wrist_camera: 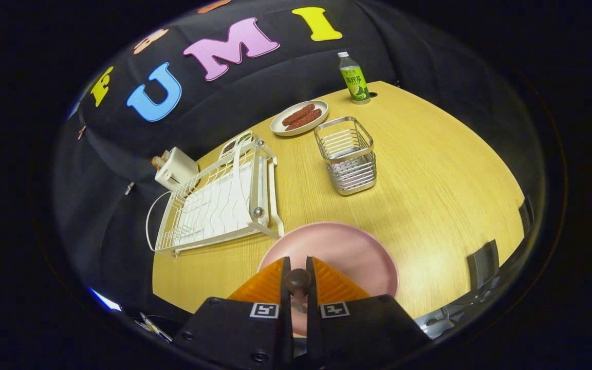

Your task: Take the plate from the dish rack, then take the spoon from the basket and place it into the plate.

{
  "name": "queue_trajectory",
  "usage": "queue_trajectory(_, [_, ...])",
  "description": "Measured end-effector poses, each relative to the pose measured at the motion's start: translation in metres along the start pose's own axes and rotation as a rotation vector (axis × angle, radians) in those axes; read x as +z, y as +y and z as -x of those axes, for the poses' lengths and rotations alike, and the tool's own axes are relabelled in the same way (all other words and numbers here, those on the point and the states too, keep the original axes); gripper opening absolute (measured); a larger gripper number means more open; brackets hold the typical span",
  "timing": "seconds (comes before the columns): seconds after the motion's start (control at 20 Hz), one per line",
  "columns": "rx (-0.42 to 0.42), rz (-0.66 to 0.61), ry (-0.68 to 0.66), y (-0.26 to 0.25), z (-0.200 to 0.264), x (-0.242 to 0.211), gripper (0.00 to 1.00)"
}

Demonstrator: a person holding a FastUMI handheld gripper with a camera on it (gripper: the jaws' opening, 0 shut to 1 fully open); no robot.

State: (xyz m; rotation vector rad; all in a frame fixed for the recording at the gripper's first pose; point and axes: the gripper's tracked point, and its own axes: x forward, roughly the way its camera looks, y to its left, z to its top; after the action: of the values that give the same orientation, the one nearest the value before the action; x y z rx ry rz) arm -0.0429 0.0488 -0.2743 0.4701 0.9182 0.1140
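Note:
A pink plate point(350, 252) lies flat on the wooden table point(429, 195), directly under and just ahead of my fingers. My gripper point(298, 275) is shut on the spoon point(297, 281); its dark rounded handle end shows between the two fingers, and the rest of the spoon is hidden below them, over the plate. The wire basket point(347, 154) stands beyond the plate with nothing visible inside it. The white dish rack point(219, 205) sits to the left of the plate, with no dishes in it.
A white oval dish with sausages point(300, 117) lies behind the basket. A green bottle point(354, 78) stands at the far table edge. A white toaster-like box point(175, 168) sits behind the rack. Dark chair parts point(483, 262) flank the table's right edge.

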Motion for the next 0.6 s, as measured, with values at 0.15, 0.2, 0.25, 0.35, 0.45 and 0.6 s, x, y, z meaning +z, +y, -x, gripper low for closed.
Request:
queue_trajectory(0.15, [-0.011,0.002,-0.002,0.002,-0.007,0.004,0.16])
queue_trajectory(0.2, [-0.021,0.013,-0.002,0.001,-0.009,0.005,0.17])
queue_trajectory(0.25, [-0.031,0.026,-0.003,-0.001,-0.010,0.005,0.21])
queue_trajectory(0.35, [-0.053,0.050,-0.010,-0.007,-0.010,0.007,0.29])
queue_trajectory(0.45, [-0.065,0.063,-0.014,-0.011,-0.008,0.007,0.47])
queue_trajectory(0.6, [-0.075,0.086,-0.020,-0.012,-0.003,0.007,0.81])
